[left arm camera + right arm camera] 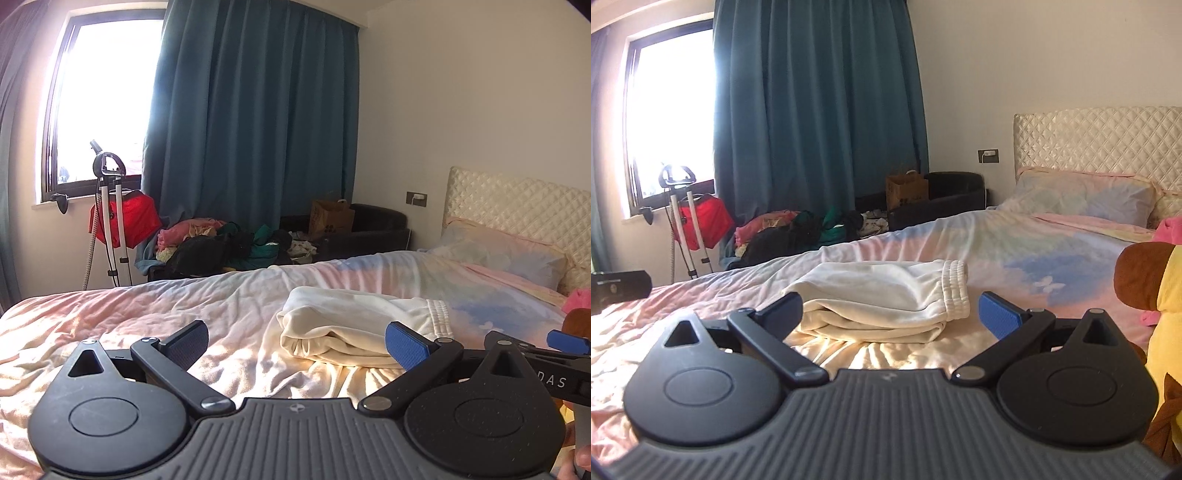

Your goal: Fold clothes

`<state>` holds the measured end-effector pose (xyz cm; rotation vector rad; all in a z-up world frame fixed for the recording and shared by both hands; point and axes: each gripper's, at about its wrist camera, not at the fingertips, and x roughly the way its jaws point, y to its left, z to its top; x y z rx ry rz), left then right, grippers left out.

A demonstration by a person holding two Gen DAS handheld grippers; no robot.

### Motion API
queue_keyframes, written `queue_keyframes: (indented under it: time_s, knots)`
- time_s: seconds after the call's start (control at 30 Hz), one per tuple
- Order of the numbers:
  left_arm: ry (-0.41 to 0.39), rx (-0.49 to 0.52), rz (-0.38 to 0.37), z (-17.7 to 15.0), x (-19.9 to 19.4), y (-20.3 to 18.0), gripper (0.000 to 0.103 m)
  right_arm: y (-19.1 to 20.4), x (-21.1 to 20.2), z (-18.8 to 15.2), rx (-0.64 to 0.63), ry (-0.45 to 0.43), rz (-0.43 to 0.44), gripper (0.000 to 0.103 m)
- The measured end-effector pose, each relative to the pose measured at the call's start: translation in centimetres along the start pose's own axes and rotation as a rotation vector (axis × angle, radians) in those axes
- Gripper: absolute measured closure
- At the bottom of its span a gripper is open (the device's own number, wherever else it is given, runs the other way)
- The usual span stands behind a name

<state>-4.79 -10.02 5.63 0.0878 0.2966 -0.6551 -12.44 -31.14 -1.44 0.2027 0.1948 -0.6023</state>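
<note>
Both claws (295, 341) (890, 314) gape before folded cream trousers (886, 299), plush toy (1156, 295) beside.

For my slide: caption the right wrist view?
Open right tongs face folded cream trousers on a pastel bed.

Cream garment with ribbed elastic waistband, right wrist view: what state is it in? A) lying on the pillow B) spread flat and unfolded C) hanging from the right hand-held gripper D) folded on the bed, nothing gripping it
D: the cream garment with ribbed elastic waistband lies in stacked folded layers on the pastel bedsheet, beyond the open right hand-held gripper, which holds nothing.
</note>
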Motion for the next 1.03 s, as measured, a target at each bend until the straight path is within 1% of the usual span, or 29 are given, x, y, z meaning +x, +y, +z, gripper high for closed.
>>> queue_keyframes:
  time_s: [0.23, 0.5, 1.03]
  knots:
    - [0.013, -0.005, 0.002, -0.2, 0.4, 0.0, 0.000, 0.0, 0.4, -0.1, 0.009, 0.013, -0.021, 0.000]
    - [0.018, 0.010, 0.019, -0.4, 0.4, -0.4, 0.000, 1.2, 0.6, -0.3, -0.058, 0.025, -0.012, 0.000]
    - [0.016, 0.020, 0.023, -0.5, -0.3, -0.5, 0.000, 1.1, 0.5, 0.0, -0.046, 0.028, -0.010, 0.000]
